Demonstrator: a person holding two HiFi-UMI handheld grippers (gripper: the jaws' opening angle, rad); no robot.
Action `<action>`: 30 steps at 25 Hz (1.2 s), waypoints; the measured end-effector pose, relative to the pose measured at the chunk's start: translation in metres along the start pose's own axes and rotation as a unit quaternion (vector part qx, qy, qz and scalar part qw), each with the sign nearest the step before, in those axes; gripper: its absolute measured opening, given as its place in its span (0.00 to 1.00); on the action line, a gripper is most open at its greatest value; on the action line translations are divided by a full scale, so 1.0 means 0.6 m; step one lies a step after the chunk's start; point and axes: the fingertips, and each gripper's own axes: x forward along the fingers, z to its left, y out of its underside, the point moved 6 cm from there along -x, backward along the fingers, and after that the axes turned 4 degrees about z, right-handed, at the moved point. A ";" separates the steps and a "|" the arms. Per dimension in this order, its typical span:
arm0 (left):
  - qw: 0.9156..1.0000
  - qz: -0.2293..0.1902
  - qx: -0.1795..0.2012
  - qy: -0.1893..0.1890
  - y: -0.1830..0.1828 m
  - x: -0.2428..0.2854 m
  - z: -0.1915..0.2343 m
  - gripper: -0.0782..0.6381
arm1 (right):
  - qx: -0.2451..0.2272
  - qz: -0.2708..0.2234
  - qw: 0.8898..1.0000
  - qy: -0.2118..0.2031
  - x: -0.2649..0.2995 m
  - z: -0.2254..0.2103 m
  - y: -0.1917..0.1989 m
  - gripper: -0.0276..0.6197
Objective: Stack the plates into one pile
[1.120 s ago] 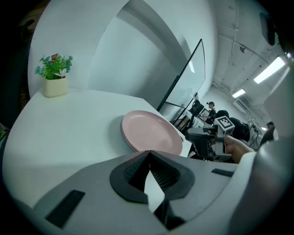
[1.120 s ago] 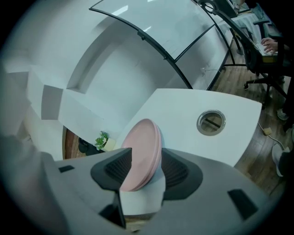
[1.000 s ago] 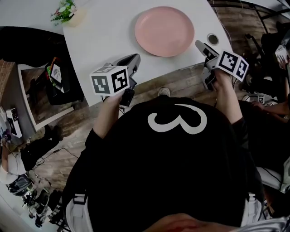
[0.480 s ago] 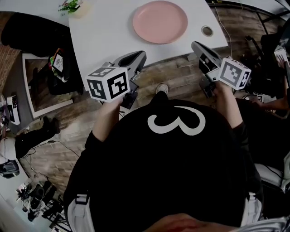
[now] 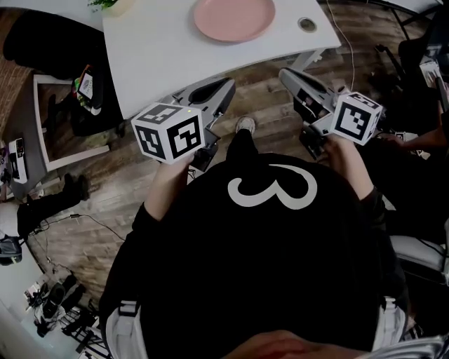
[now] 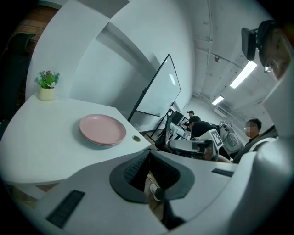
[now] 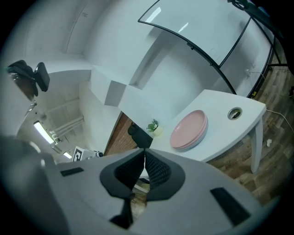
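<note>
Plates (image 5: 233, 19) sit in 1 pink pile on the white table (image 5: 161, 56), toward its far side. They lie between the small potted plant (image 5: 112, 5) at the table's far left corner and the round cable hole (image 5: 306, 24) near the table's right edge. We see them as round, shallow and matte, an even pale pink, each with a low raised rim. In the head view only the top plate's face shows. In the 2 gripper views, which look across the table from lower down, at least 2 rims lie one over the other with their edges closely lined up. We cannot count more than that. The pile lies flat on the table, well apart from both grippers.

We hold both grippers off the table, on our side of its near edge, over the wooden floor (image 5: 263, 95). The left gripper (image 6: 149, 153) has its jaws pressed together, the ribbed pads meeting with nothing between them, and its tips are just beside the table's near edge. The right gripper (image 7: 144, 150) has just been closing its jaws; they meet at the tips and grip nothing. It hangs off the table's near right corner, apart from the tabletop.
</note>
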 end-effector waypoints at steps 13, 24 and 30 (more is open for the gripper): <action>1.000 -0.019 0.006 0.021 0.111 -0.027 -0.150 0.13 | -0.024 0.037 0.998 -0.047 -0.124 0.078 0.115 0.08; 0.999 -0.035 0.014 0.029 0.166 -0.064 -0.203 0.13 | -0.045 0.058 0.996 -0.057 -0.161 0.123 0.171 0.08; 0.998 -0.036 0.015 0.042 0.185 -0.071 -0.214 0.13 | -0.042 0.060 0.996 -0.050 -0.175 0.126 0.191 0.08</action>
